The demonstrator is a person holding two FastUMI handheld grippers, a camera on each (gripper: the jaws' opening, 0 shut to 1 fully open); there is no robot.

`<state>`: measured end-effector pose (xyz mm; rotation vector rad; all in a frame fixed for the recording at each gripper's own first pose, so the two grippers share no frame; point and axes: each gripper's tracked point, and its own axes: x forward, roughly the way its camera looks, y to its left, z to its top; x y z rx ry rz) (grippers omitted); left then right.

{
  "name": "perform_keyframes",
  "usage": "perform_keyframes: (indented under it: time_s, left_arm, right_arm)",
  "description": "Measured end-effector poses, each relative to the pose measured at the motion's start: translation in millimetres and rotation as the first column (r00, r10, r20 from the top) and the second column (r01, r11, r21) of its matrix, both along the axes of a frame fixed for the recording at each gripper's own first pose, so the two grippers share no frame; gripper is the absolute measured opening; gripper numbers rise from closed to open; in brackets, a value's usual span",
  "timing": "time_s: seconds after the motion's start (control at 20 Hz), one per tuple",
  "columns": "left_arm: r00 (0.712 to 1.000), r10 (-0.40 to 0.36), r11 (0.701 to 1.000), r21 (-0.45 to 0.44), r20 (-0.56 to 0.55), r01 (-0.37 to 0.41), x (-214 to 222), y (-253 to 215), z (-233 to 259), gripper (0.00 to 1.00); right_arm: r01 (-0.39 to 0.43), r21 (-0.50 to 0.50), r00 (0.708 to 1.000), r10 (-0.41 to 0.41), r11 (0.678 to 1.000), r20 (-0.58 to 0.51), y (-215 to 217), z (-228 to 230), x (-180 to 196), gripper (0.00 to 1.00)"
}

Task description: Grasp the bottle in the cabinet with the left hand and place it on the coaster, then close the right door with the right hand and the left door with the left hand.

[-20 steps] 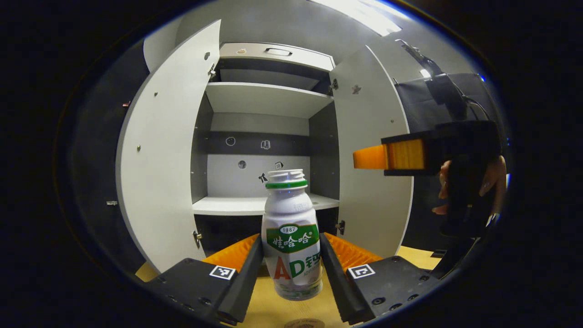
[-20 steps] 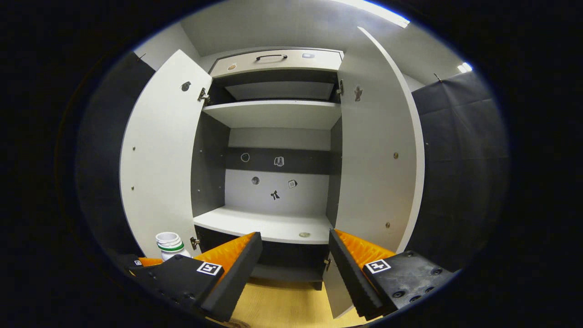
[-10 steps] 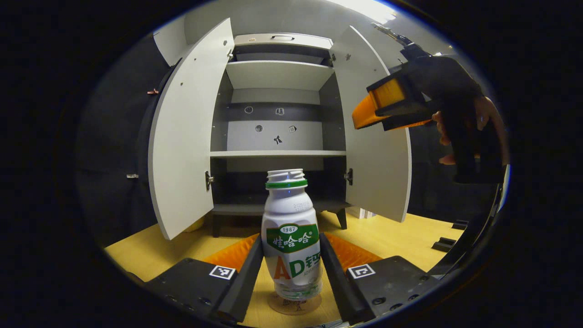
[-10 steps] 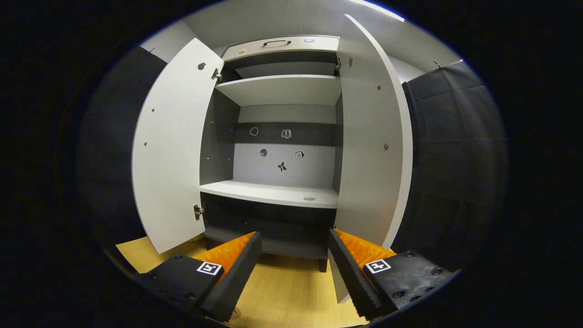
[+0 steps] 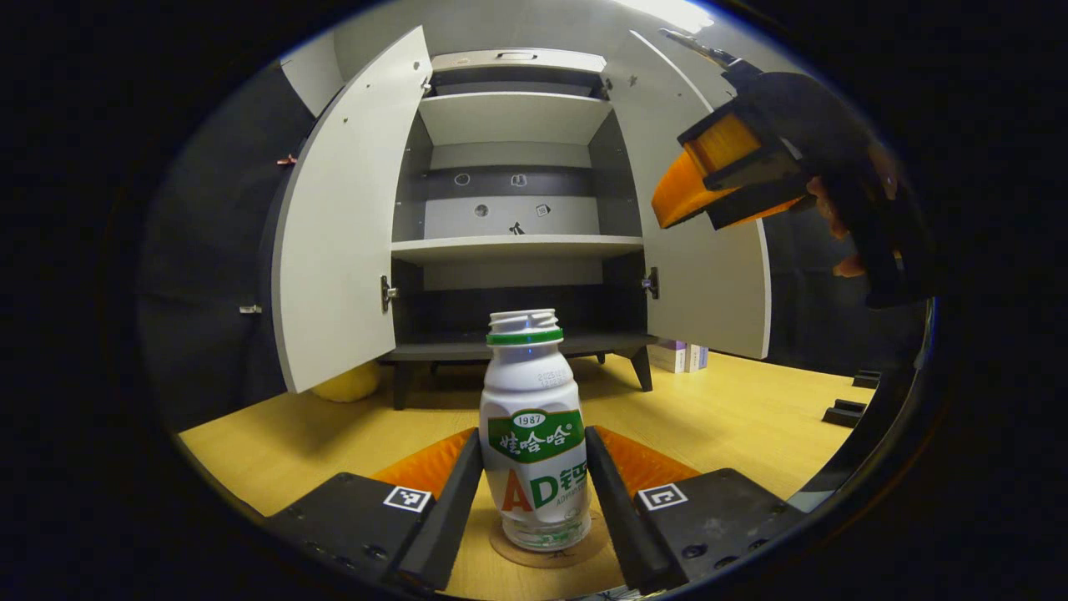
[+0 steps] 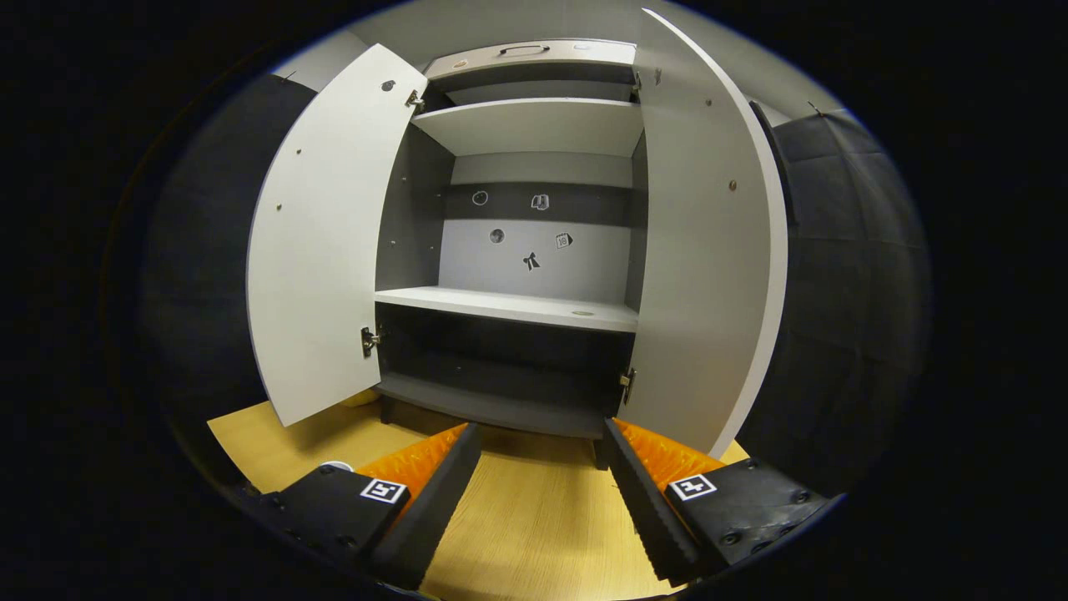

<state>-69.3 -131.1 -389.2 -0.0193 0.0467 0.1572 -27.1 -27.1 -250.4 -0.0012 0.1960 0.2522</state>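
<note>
Bottle (image 5: 534, 434): upright on the coaster (image 5: 546, 549), at 6 o'clock before the cabinet (image 5: 517, 209).
Left tool (image 5: 534, 492): pinching the bottle.
Right tool (image 6: 538, 492): spread, holding nothing.
Doors: both open.

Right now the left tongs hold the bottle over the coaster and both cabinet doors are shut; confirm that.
Not quite. The left tongs do hold the bottle over the coaster, but the left door and right door stand open, as the right gripper view shows.
</note>
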Motion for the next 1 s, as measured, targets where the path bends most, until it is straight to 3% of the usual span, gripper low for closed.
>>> perform_keyframes:
  time_s: [0.3,0.35,0.4,0.75,1.0]
  left_arm:
    - [0.998,-0.057,0.998,0.003,-0.028,0.057,2.4,-18.8,-14.1,0.8]
    - [0.998,-0.054,0.998,0.018,-0.03,0.054,3.8,-20.1,-13.4,0.95]
    - [0.998,-0.052,0.998,0.035,-0.027,0.053,1.4,-20.4,-8.3,0.98]
    - [0.999,-0.046,0.998,0.051,-0.024,0.047,9.3,-3.4,40.9,0.96]
    - [0.992,-0.122,0.99,0.069,0.018,0.121,21.0,20.5,140.6,0.96]
  right_arm:
    - [-0.017,-0.019,1.0,0.017,1.0,0.009,2.2,-1.3,-1.0,0.98]
    - [-0.022,-0.021,1.0,0.022,1.0,0.008,3.9,-0.8,-1.6,0.98]
    - [-0.021,-0.024,1.0,0.021,0.999,0.011,3.4,2.0,-2.2,0.98]
    - [0.015,-0.005,0.999,-0.015,1.0,0.036,-4.6,49.5,-4.9,0.98]
    - [0.093,0.031,0.991,-0.096,0.995,0.091,-20.8,123.1,-5.0,0.98]
